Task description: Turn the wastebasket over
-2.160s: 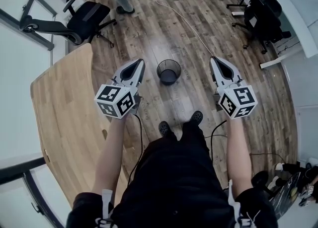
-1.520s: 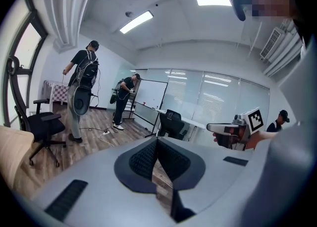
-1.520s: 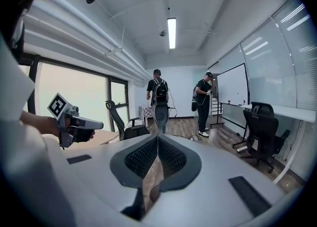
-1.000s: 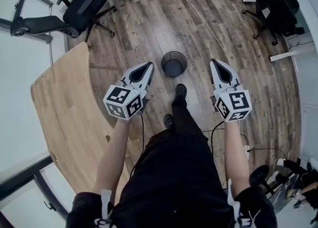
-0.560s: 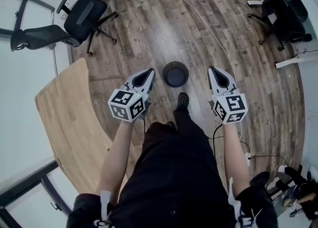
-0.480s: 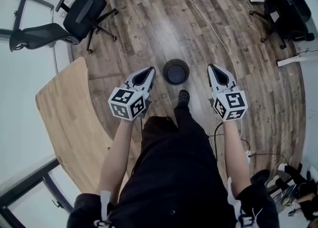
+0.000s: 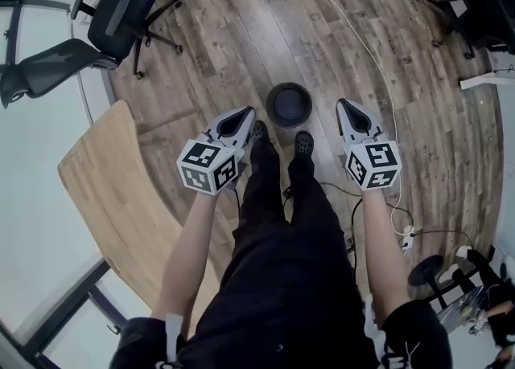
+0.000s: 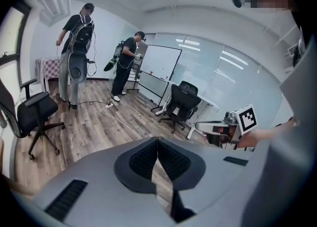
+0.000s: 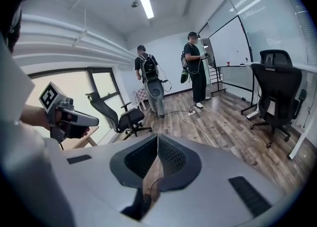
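since the earlier frames the person has walked up to the wastebasket (image 7: 289, 104): a stretch of bare wooden floor (image 7: 241, 30) lay between the feet and it then, and now both shoes stand just beside its near rim. in the head view the basket has come to sit between the two gripper tips, where before it lay ahead of them. it is upright now as it was then, mouth facing up, not yet turned over.

counted: one wastebasket, two grippers, each with one marker cube, and two shoes, the left shoe (image 7: 257, 130) and the right shoe (image 7: 303, 143). two black office chairs stand at the upper left of the head view, the nearer chair (image 7: 121, 12) and the farther chair (image 7: 44, 66). one curved wooden table (image 7: 105, 198) lies at the left, and one white cable (image 7: 354, 34) runs across the floor. the left gripper view shows two people (image 8: 74, 43) standing at the far end of the room.

the wastebasket is small, round and black, seen from straight above, with a thin dark rim and a dark inside. it stands on the floor right in front of the toes.

the left gripper (image 7: 247, 111) has its jaws pressed together at the tips with nothing between them. the right gripper (image 7: 342, 104) is the same, jaws closed and empty. neither touches the basket.
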Available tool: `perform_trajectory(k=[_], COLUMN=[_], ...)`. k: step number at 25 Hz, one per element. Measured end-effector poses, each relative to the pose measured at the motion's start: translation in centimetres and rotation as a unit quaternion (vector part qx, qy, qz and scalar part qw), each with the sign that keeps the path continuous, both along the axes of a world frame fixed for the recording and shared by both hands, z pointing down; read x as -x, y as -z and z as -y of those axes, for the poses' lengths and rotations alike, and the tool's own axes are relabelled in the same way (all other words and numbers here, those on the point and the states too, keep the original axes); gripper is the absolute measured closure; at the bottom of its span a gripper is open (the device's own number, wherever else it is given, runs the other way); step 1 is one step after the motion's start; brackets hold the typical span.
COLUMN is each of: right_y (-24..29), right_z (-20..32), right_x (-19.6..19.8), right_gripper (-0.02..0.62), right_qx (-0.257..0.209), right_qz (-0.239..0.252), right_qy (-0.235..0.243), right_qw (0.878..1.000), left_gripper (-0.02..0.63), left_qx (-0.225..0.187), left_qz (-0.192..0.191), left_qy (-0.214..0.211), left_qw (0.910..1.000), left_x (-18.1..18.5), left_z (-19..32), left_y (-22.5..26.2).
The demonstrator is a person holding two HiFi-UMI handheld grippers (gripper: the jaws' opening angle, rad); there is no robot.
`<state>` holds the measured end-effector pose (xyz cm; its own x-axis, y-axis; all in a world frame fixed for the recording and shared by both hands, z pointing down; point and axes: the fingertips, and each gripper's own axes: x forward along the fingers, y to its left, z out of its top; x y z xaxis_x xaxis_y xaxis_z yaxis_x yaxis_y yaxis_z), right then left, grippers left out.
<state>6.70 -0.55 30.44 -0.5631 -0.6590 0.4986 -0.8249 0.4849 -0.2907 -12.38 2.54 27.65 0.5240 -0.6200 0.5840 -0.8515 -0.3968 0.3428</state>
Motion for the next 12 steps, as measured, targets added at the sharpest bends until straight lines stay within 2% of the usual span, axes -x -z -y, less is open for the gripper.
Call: perform_trajectory(k=[6,12], right_y=[-4.3,-9.2], right_z=[1.4,2.3], right_x=[0.7,1.1], right_gripper=[0.563,0.563], right_qx=[0.030,0.066], right_qz=[-0.033,-0.066], right_qy=[-0.027,-0.056], right_qw=[0.999,0.994], left_gripper=[0.589,0.588], left_qx=[0.044,0.088], left_qz=[-0.033,-0.045], left_qy=[0.009,-0.049], left_qw=[0.9984,0.9939], left_x=[2.1,2.0], left_z=[4.2,6.8], left_y=[-4.4,-10.5])
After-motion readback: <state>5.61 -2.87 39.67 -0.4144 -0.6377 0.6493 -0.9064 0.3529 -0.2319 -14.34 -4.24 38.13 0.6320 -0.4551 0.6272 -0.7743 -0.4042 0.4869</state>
